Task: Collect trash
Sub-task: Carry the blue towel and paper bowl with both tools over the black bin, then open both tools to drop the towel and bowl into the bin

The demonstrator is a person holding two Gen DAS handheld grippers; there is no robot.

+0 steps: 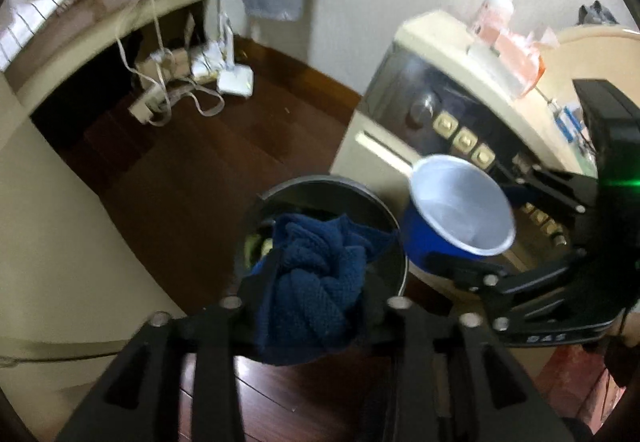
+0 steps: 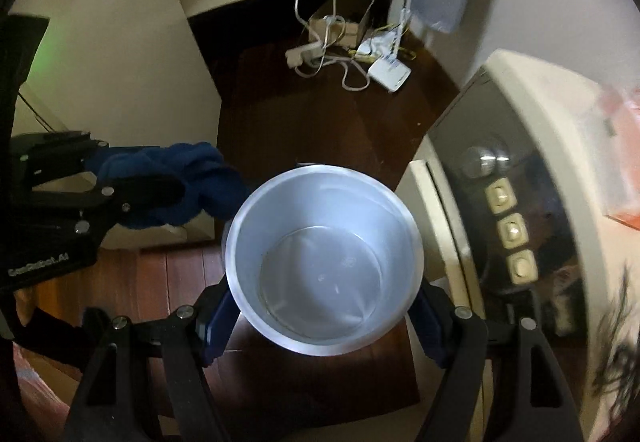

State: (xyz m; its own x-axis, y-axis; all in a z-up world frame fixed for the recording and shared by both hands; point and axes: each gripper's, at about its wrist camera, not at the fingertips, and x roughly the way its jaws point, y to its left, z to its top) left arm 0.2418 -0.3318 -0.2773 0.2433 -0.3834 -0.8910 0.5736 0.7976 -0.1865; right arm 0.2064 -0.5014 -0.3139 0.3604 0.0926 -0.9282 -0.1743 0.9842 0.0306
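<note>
The blue cloth (image 1: 316,282) is seen loosely between the spread fingers of the left claw (image 1: 320,278), directly above the open bin (image 1: 384,214), while the blue cup (image 2: 324,266) is gripped by the right claw (image 2: 324,322) just beside the bin.

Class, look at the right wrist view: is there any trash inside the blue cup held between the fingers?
No. The blue cup shows only its bare white inside and bottom, with nothing lying in it.

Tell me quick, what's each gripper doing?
Left gripper: cloth between its fingers; grip cannot be told.
Right gripper: closed on the blue cup.
</note>
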